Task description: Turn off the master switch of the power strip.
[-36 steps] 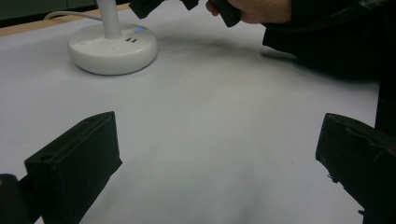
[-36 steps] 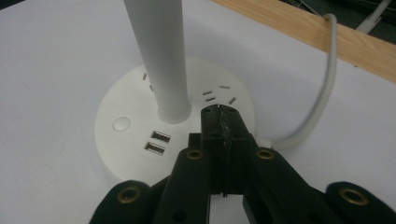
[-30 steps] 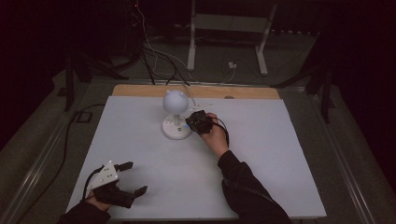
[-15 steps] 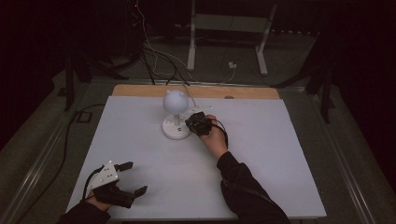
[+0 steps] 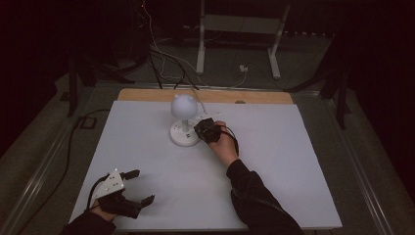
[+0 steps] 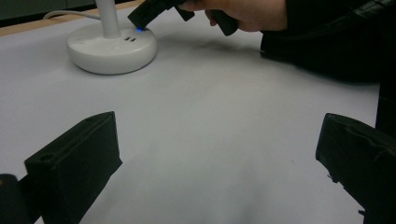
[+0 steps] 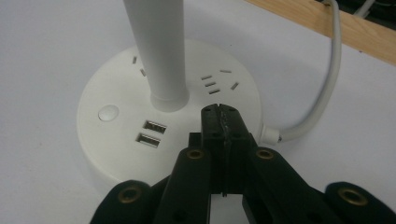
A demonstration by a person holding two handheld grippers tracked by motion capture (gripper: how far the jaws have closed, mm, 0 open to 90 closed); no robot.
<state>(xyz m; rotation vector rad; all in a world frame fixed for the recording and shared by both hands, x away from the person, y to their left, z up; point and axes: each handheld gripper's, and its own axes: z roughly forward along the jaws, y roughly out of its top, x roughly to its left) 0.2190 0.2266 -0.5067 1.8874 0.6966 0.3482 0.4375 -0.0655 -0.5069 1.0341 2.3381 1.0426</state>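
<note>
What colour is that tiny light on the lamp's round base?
Blue light; clearest in the left gripper view.

A dim lab: white-topped table [image 5: 293,161], floor cables [image 5: 161,54], metal stand [image 5: 240,29].

A dim room: white table top [image 5: 293,161], wooden edge [image 5: 264,97], metal stand [image 5: 240,24], cables [image 5: 161,54] on grey floor [image 5: 372,147]

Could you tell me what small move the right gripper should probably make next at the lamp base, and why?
Probably lift the right gripper straight up off the lamp base. Its closed tip rests on the base's top beside the pole, and a blue light glows at that spot in the left gripper view, which suggests the press has registered. The left gripper sits open, well clear.
</note>
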